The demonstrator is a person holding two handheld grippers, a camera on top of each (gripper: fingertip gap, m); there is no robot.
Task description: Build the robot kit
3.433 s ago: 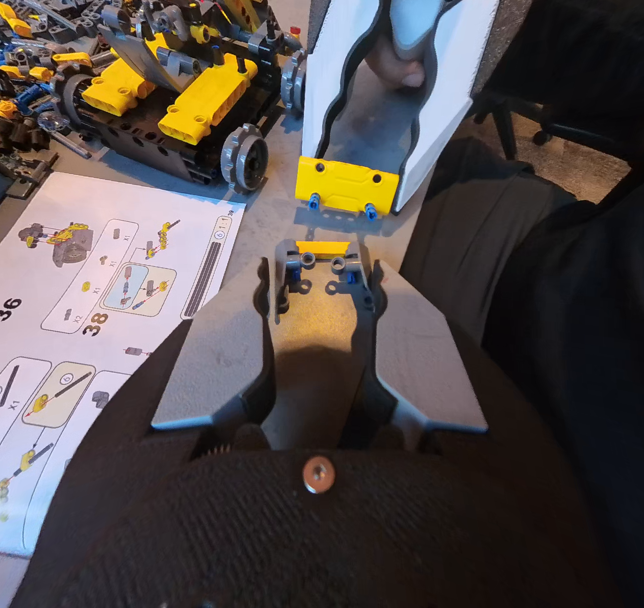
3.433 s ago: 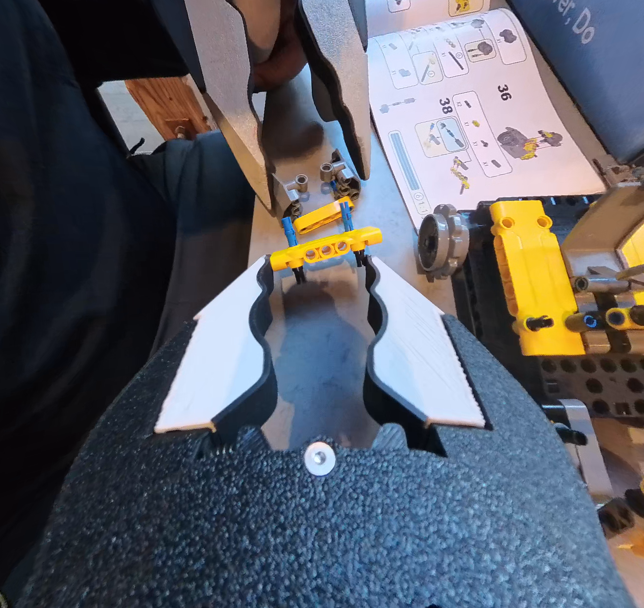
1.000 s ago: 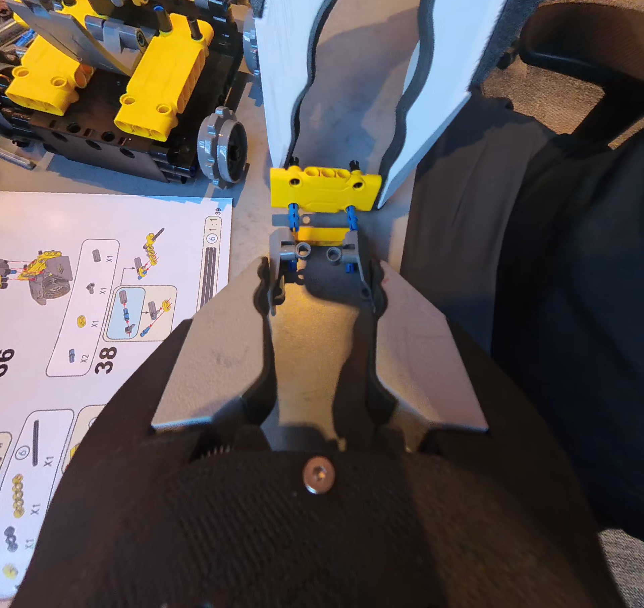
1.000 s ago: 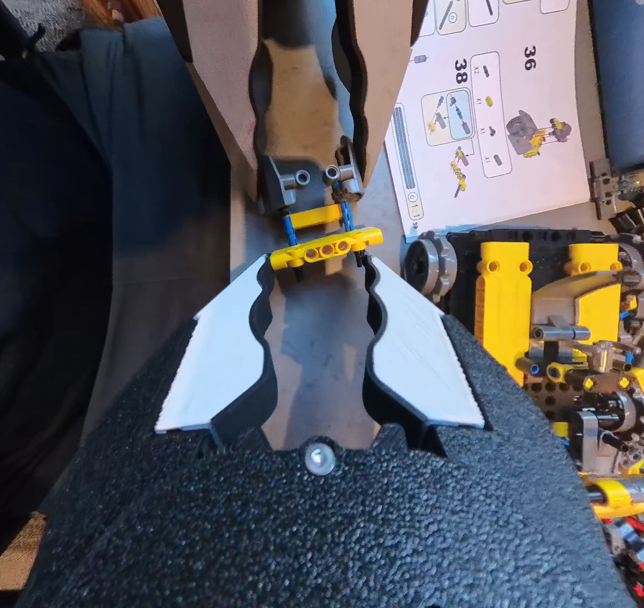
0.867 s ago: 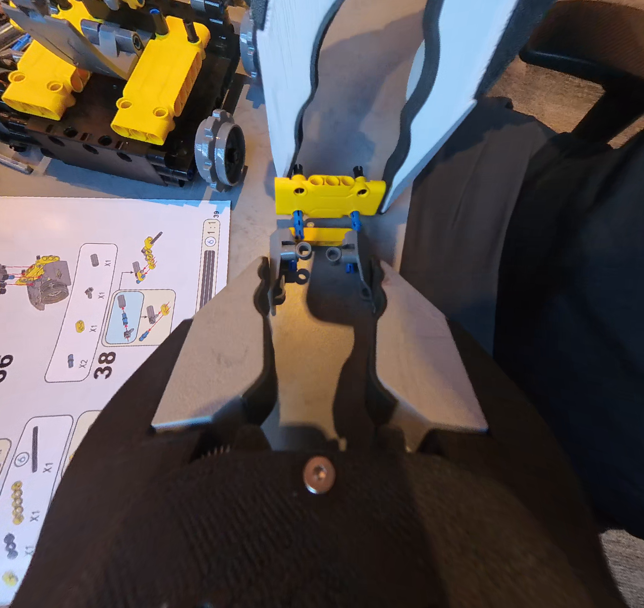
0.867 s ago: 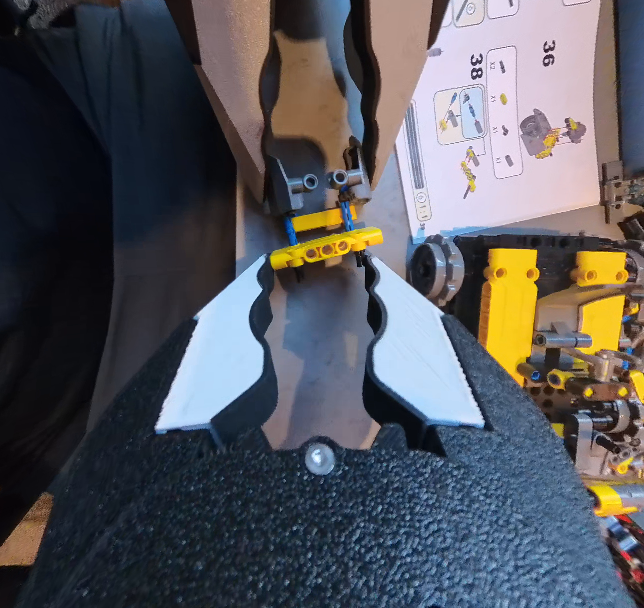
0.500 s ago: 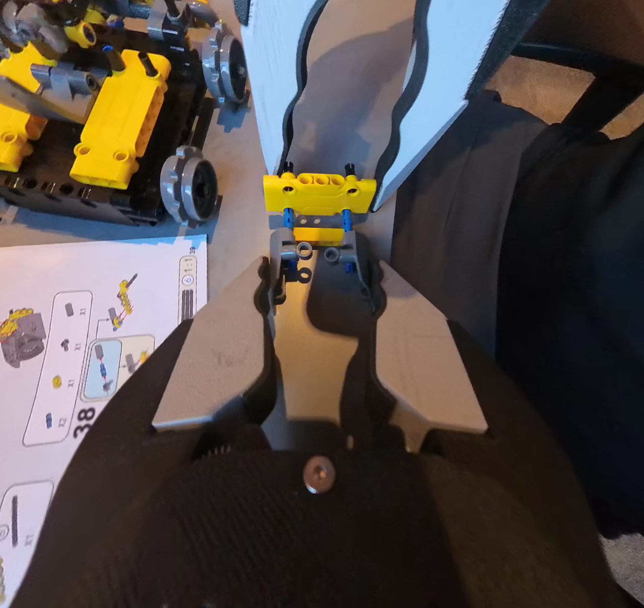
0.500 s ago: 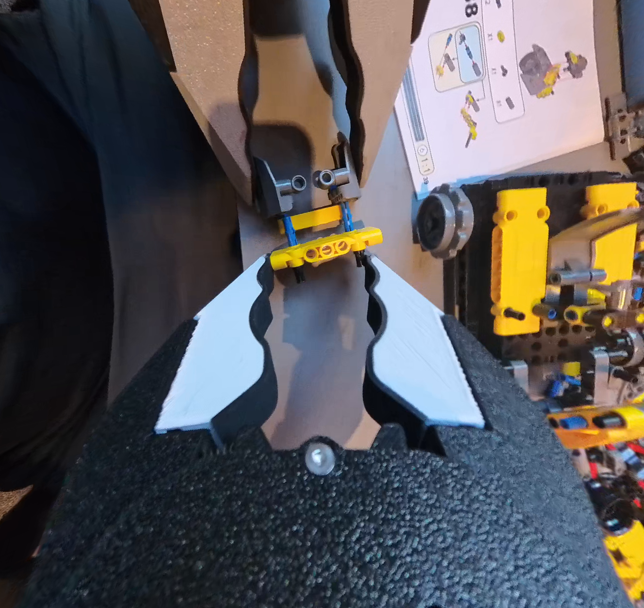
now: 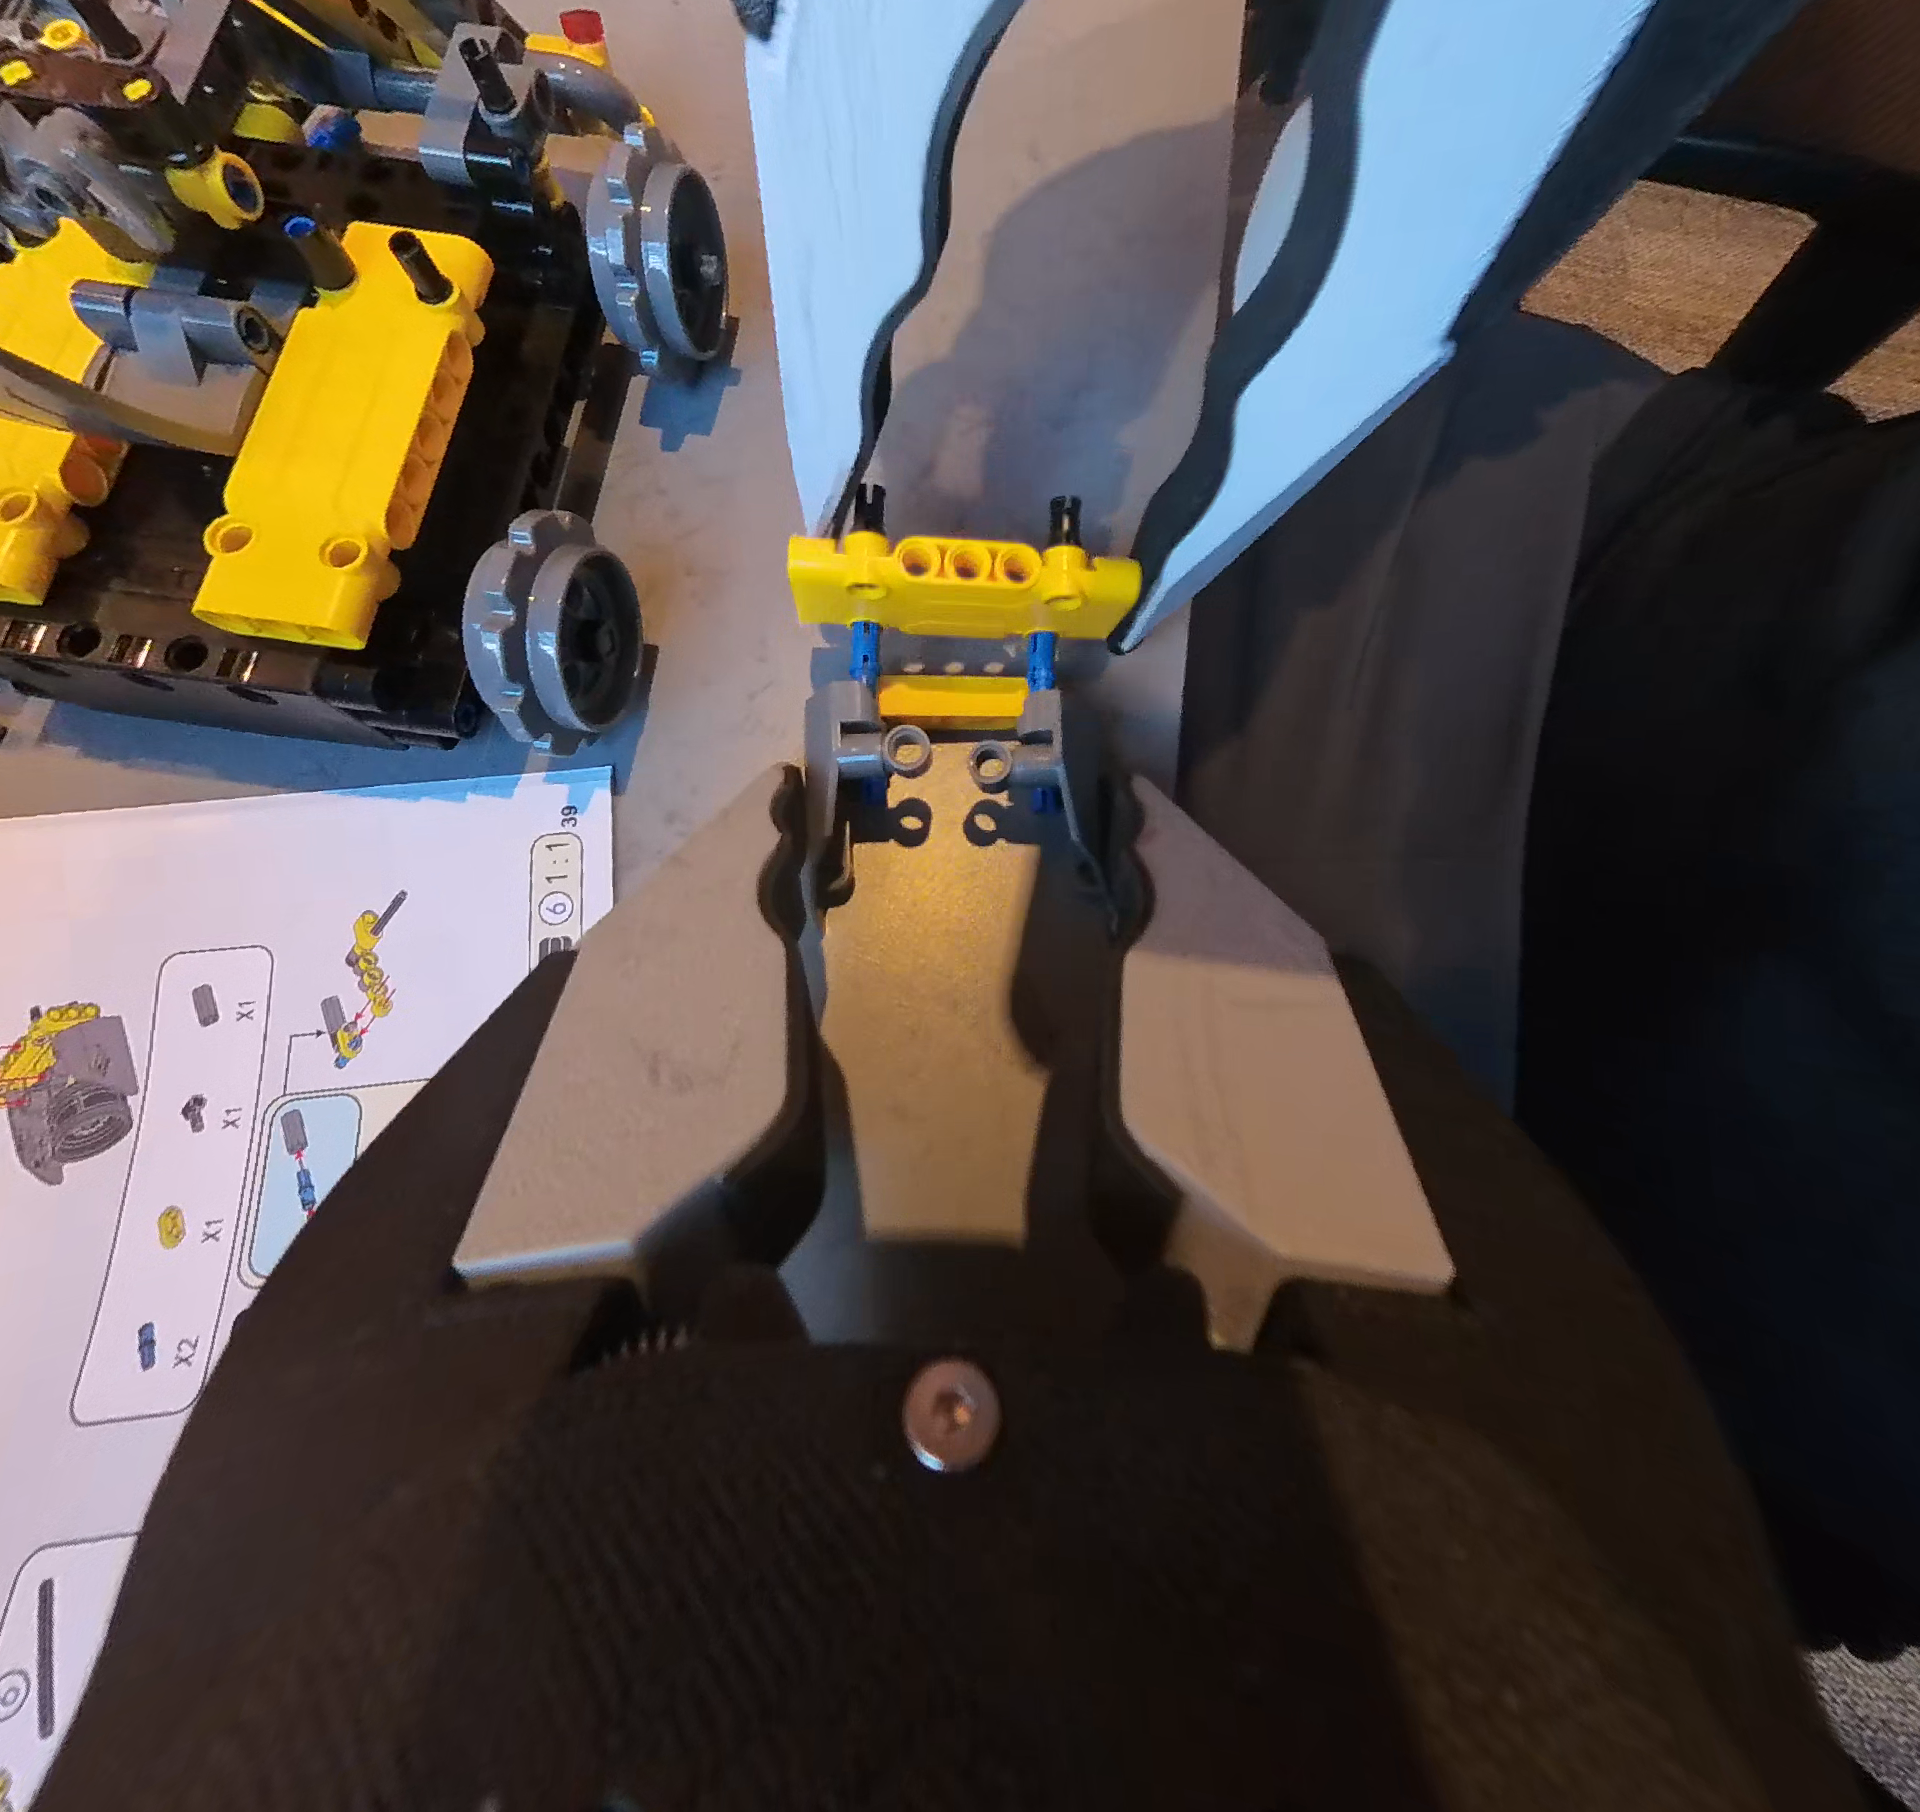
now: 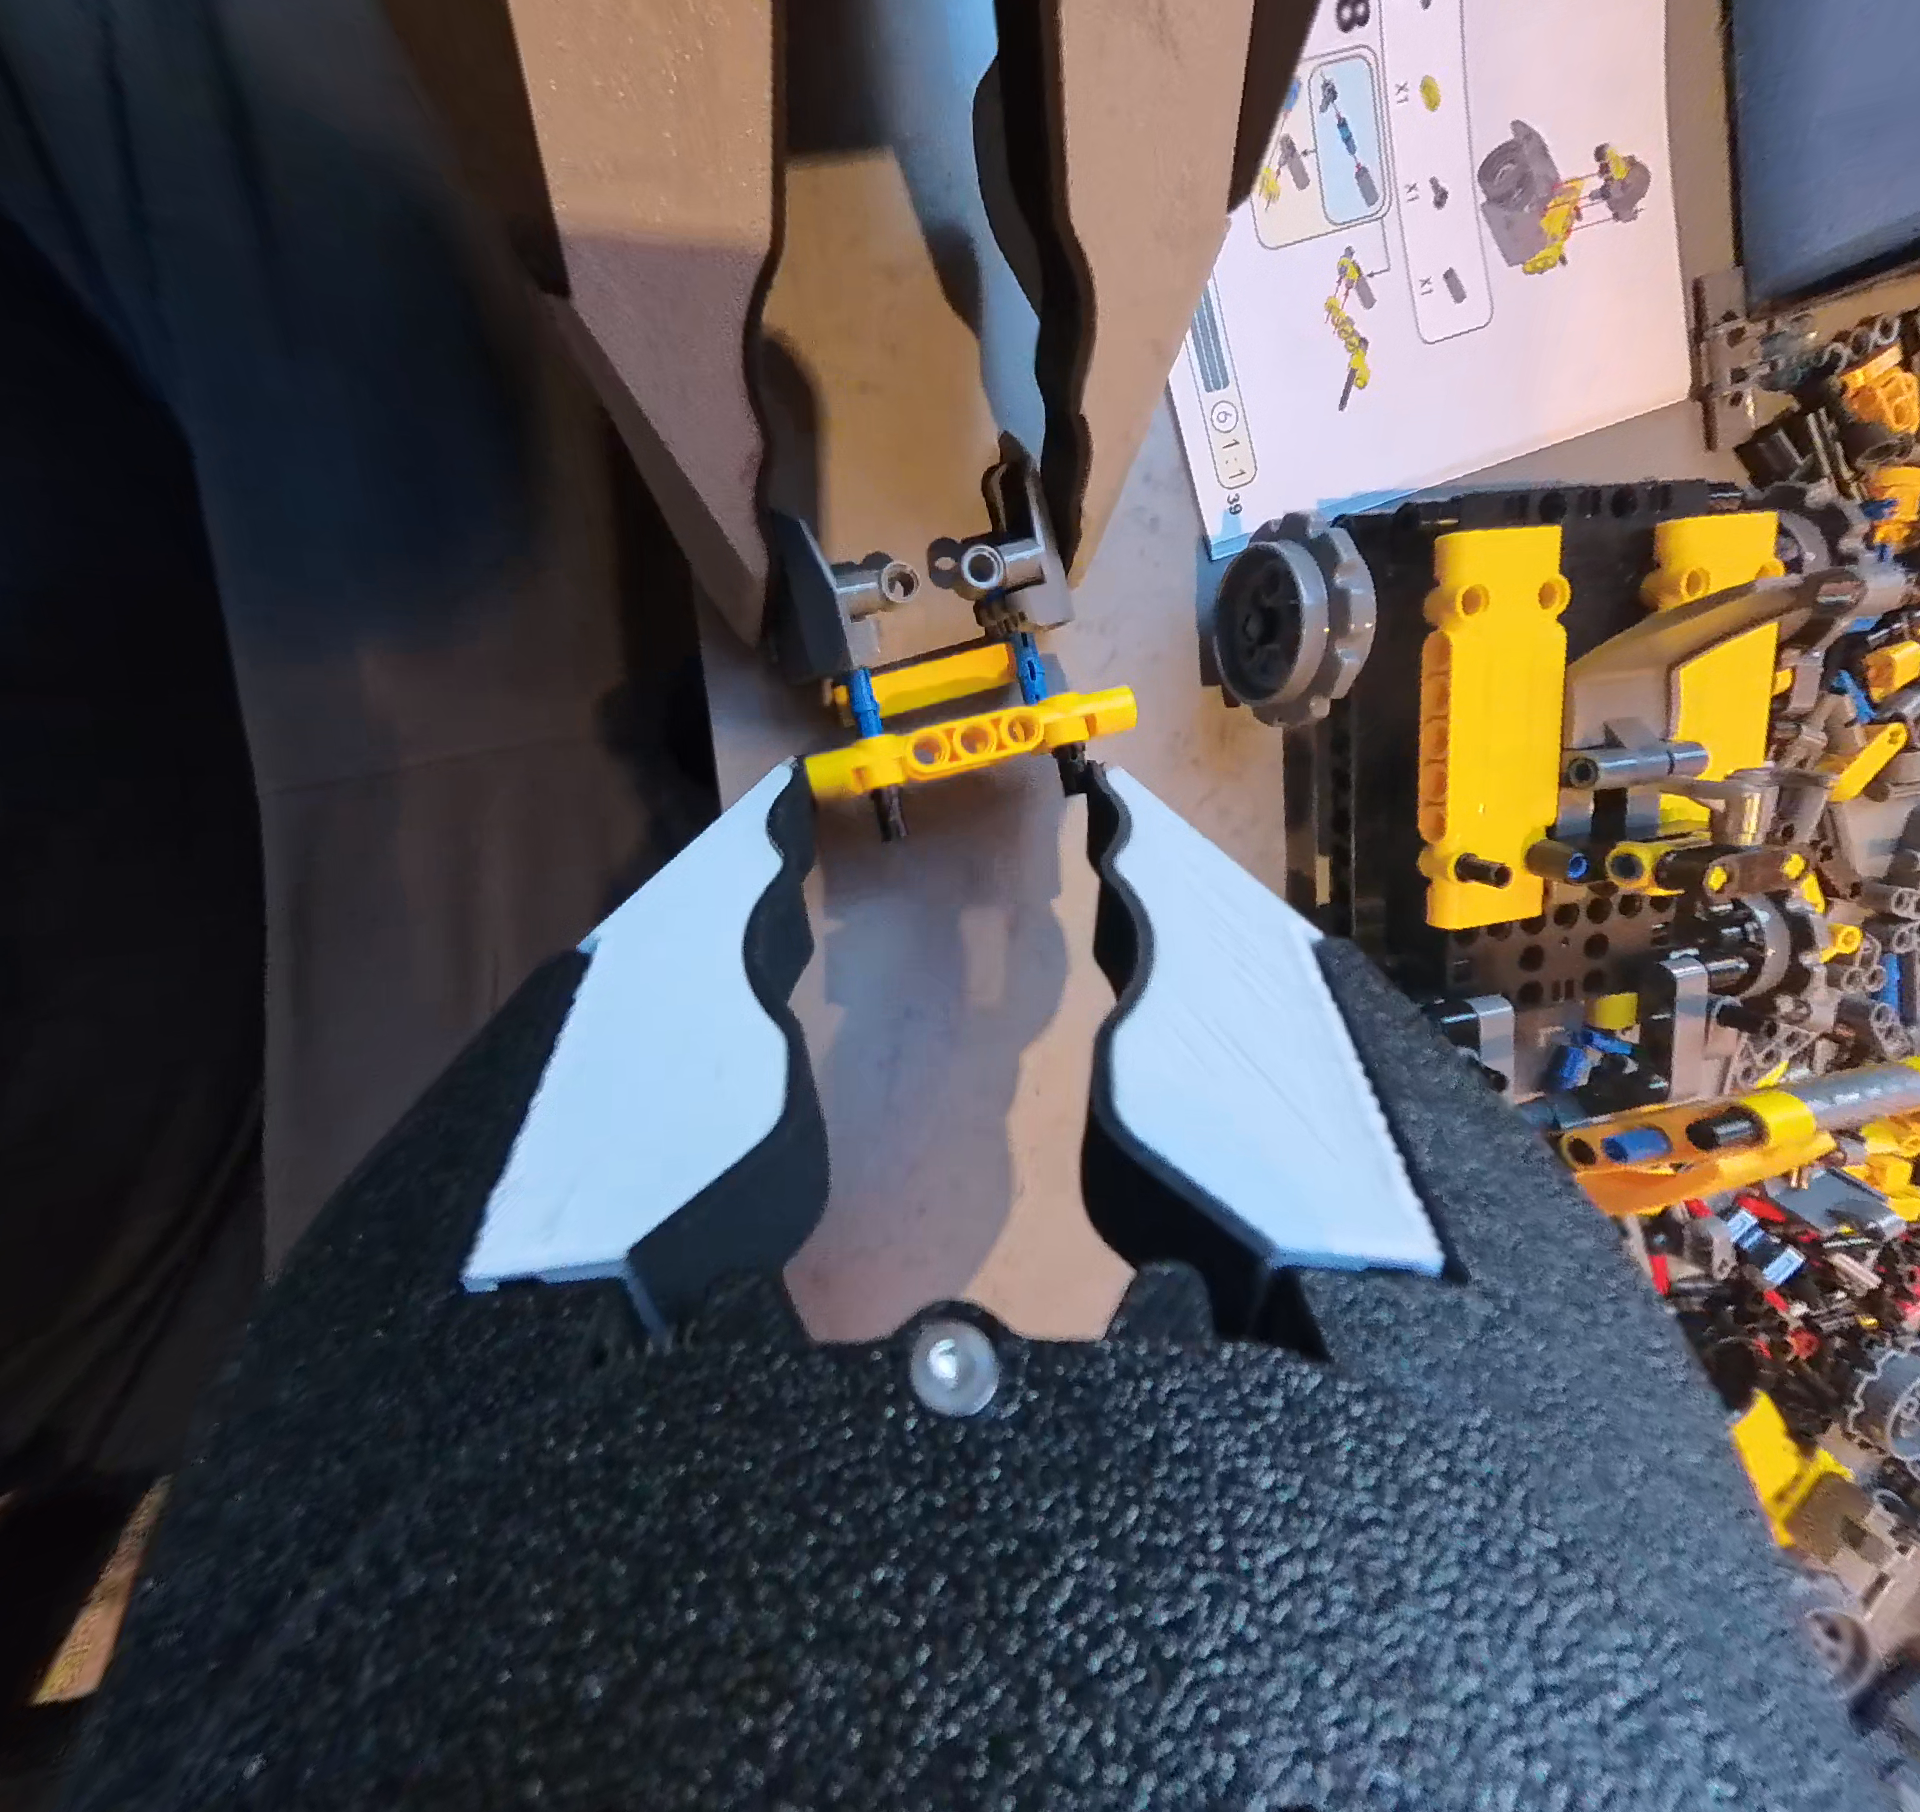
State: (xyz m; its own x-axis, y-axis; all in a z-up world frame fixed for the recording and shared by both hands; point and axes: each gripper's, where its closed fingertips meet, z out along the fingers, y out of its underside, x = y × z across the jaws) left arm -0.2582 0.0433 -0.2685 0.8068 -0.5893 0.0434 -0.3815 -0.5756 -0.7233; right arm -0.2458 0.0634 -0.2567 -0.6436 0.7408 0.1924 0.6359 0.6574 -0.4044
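At the table edge, we have the two grippers nose to nose. Our left gripper (image 9: 951, 806) is clamped on a small grey bracket piece (image 9: 945, 760) with a yellow bar across it; our right gripper (image 10: 945, 786) pinches the ends of a yellow beam (image 10: 971, 739) between its white fingertips (image 10: 1117, 806). Two blue pins (image 9: 862, 645) bridge the beam and the bracket. Compared with a few seconds ago, when the beam sat well apart from the bracket with its pins free, the pins now run into the grey piece, and the gap has narrowed over the last second; a short stretch of blue still shows, so the two parts look joined but not fully seated. Both parts are held off the table surface (image 9: 707, 515), near its edge. Left of them sits a yellow-and-black toy vehicle (image 9: 312, 432) with grey toothed wheels (image 9: 551, 630), and the open instruction booklet (image 9: 312, 952) lies just below it. A person's dark clothing (image 9: 1714, 827) fills the right side.
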